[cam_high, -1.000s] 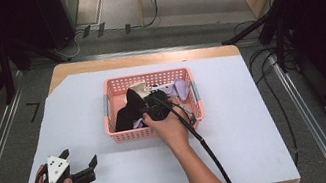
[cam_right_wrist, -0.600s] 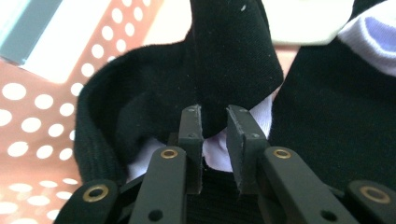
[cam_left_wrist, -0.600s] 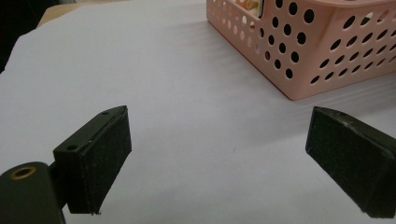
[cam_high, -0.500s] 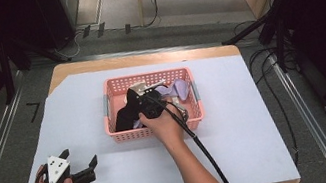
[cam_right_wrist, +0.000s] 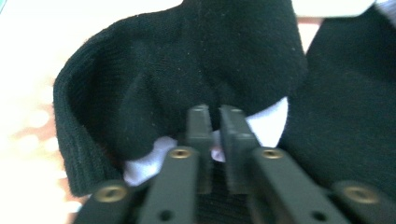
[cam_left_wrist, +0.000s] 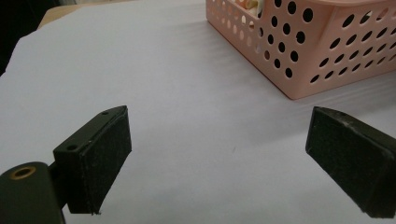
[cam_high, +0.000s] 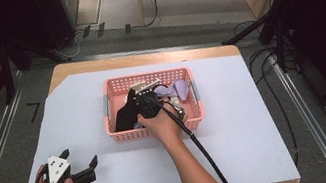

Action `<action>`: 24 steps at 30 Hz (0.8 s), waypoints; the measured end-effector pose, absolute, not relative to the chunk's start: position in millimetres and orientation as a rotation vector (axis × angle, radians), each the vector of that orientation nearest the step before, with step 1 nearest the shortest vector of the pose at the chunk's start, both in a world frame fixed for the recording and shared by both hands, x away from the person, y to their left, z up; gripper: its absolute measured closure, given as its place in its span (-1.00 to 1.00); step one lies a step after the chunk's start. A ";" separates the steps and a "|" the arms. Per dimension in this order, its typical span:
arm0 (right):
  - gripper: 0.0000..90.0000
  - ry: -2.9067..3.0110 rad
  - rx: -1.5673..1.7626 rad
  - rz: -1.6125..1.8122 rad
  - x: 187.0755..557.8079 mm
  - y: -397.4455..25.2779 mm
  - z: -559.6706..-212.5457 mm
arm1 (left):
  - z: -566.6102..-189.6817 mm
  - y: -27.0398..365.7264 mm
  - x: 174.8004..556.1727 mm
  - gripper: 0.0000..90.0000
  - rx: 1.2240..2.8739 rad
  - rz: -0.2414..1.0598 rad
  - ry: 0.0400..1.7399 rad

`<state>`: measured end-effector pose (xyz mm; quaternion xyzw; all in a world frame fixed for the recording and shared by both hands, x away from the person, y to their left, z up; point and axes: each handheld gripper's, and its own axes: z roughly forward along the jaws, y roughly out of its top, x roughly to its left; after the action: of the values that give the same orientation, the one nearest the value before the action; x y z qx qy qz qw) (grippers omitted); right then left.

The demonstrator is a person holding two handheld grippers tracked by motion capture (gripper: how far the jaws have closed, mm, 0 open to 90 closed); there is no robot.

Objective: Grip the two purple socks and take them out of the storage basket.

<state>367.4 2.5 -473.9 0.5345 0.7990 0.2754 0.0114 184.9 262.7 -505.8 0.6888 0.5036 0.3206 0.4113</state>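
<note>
A pink plastic basket with perforated walls (cam_high: pixel 123 134) sits near the middle of the counter (cam_high: pixel 257 120), on its pale sheet covering, its long sides running across the high view. Inside it lies a heap of soft garments. A black knitted sock with a ribbed cuff (cam_right_wrist: pixel 140 93) lies crumpled at the left part of the basket (cam_high: pixel 127 114), folded over on itself, with a scrap of white fabric (cam_right_wrist: pixel 268 123) showing beneath it. The right tongs (cam_right_wrist: pixel 215 140) are nearly closed, pinching into this pile at the sock's lower edge. A lilac cloth (cam_high: pixel 180 88) lies bunched toward the basket's right end.
</note>
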 end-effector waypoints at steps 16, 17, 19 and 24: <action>1.00 2.207 1.601 1.292 352.7 -22.5 -438.0 | -505.9 262.7 185.1 -0.83 1.728 0.804 1.268; 1.00 2.180 1.593 1.312 350.8 -24.3 -433.2 | -505.7 263.0 185.0 -0.83 1.734 0.804 1.266; 1.00 2.130 1.554 1.349 347.7 -28.2 -423.8 | -505.8 262.9 185.1 -0.83 1.733 0.802 1.266; 1.00 2.013 1.458 1.442 339.6 -36.5 -403.5 | -505.5 262.9 185.1 -0.83 1.739 0.800 1.268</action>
<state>339.6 -36.5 -403.5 0.5030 0.6942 0.4972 0.1338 185.1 262.9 -505.5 0.6907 0.5035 0.3178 0.4105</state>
